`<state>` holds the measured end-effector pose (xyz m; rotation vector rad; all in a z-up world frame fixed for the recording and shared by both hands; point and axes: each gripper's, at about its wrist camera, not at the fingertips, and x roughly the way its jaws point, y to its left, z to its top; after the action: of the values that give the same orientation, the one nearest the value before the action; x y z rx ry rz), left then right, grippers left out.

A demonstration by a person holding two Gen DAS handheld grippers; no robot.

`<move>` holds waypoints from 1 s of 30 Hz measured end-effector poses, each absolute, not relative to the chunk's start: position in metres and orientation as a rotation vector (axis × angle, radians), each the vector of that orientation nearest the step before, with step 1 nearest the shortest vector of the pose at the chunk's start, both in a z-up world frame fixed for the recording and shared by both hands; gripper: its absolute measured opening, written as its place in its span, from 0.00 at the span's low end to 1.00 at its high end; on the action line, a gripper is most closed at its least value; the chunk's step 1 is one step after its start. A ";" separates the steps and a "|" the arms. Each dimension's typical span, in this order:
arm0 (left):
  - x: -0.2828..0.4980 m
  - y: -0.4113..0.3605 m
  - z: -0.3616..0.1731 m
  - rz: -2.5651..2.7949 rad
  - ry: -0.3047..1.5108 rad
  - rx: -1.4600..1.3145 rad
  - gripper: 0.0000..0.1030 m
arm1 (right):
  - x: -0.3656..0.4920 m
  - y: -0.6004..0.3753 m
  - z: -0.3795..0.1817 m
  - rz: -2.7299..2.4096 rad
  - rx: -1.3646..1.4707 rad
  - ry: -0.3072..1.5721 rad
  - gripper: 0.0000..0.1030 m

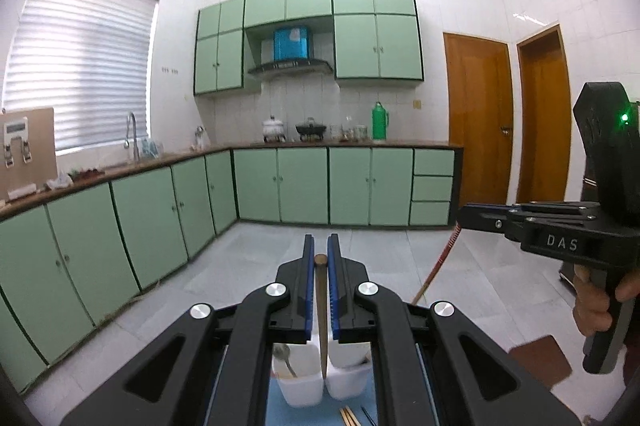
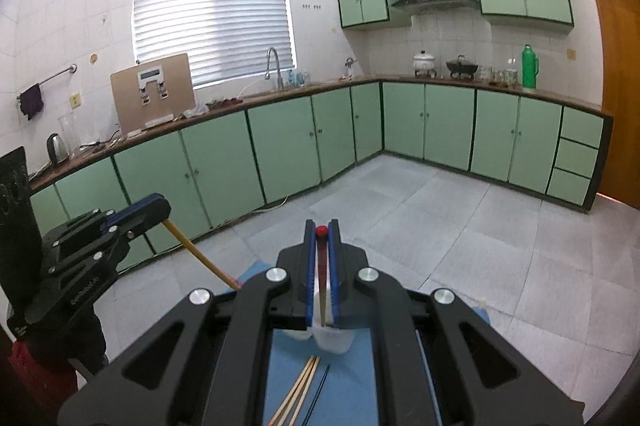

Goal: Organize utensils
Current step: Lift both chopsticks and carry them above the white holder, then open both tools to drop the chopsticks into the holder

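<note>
Left gripper (image 1: 321,258), black frame with blue finger pads: jaws clamped on a plain brown wooden chopstick (image 1: 321,306). The stick runs between the pads, its blunt end showing at the fingertips and its thin end pointing down toward the containers below. In the right wrist view the same gripper (image 2: 158,212) appears at the left edge with the yellowish stick slanting down from it.

Right gripper (image 2: 321,231), same make: jaws clenched on a wooden chopstick with a red-tipped end (image 2: 321,266); the red tip sits at the fingertips, the shaft descends toward the container beneath. In the left wrist view this gripper (image 1: 464,216) is at the right, held by the person's hand (image 1: 600,302), with a thin red-banded stick hanging below its fingers.

Two white plastic utensil holders, standing side by side and touching on a blue mat (image 2: 360,382):
- left holder (image 1: 300,382), containing a metal spoon (image 1: 285,356) leaning inside;
- right holder (image 1: 348,380), contents hidden by the gripper frame.

Loose wooden chopsticks (image 2: 302,386), several lying together on the mat just in front of the holders; a thin dark stick (image 2: 318,392) lies just beside them.

Setting: green kitchen cabinets (image 1: 304,186) along the walls, grey tiled floor (image 2: 460,246).
</note>
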<state>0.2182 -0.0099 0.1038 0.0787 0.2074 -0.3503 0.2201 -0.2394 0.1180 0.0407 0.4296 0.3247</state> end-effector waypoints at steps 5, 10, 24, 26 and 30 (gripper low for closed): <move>0.251 -0.017 0.089 -0.336 0.195 0.084 0.06 | 0.251 -0.238 0.108 0.290 0.026 0.430 0.05; 0.287 -0.014 0.055 -0.306 0.238 0.064 0.06 | 0.283 -0.238 0.074 0.278 0.041 0.480 0.05; 0.318 0.009 -0.006 -0.266 0.410 0.003 0.29 | 0.290 -0.223 0.015 0.232 0.031 0.555 0.36; 0.307 0.013 0.000 -0.269 0.395 -0.006 0.40 | 0.279 -0.230 0.018 0.206 0.033 0.524 0.46; 0.284 0.017 0.004 -0.258 0.388 0.002 0.52 | 0.250 -0.244 0.019 0.165 0.045 0.482 0.63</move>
<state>0.2836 0.0165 0.0044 0.0019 0.3884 -0.2580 0.2505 -0.2442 0.0189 0.0451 0.4816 0.1651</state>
